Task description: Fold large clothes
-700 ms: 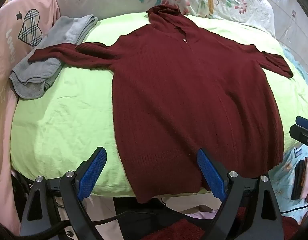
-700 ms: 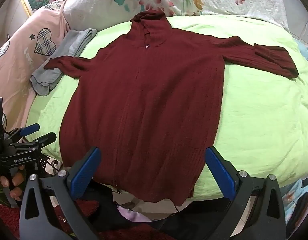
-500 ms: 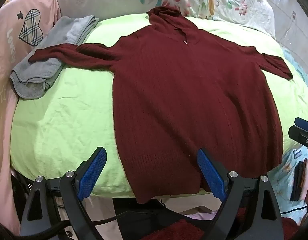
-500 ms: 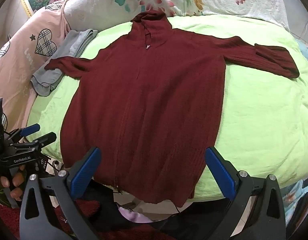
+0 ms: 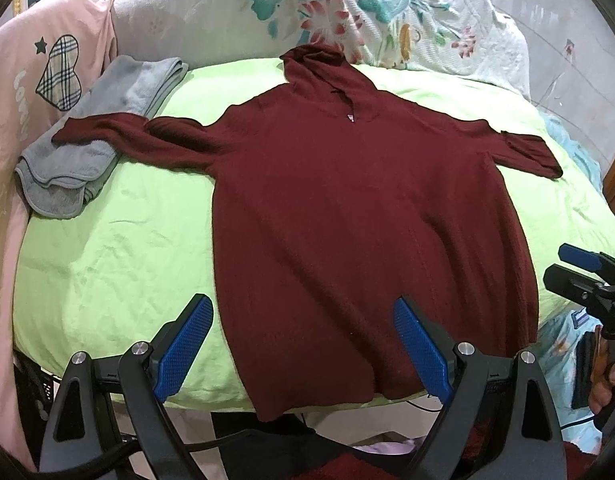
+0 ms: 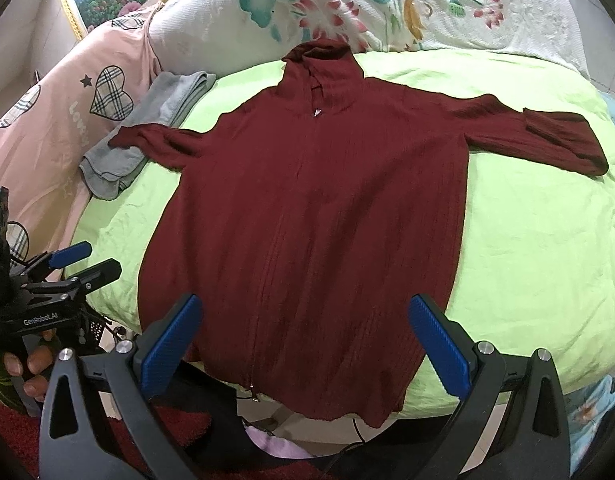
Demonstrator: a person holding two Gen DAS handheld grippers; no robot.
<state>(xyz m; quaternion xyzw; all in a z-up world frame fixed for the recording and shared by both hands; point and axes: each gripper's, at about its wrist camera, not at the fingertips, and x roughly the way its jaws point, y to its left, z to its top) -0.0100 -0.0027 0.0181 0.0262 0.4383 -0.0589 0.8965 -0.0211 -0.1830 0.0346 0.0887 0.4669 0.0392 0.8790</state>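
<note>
- Left wrist view: a lime-green bedspread (image 5: 107, 248) covers the bed, floral pillows (image 5: 347, 12) at its head.
- A maroon zip-front hooded sweater (image 5: 359, 208) lies spread flat on it, sleeves out, hem overhanging the near edge.
- A folded grey garment (image 5: 87, 148) sits under the left cuff.
- Both tools hover short of the hem, left gripper (image 5: 303, 348) and right gripper (image 6: 307, 344) spread wide and empty; folding looks not yet begun, and a sleeve grab likely comes first.

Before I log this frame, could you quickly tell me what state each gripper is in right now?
Left gripper: open, holding nothing, at the hem of the maroon hoodie.
Right gripper: open, holding nothing, also at the hem.
</note>
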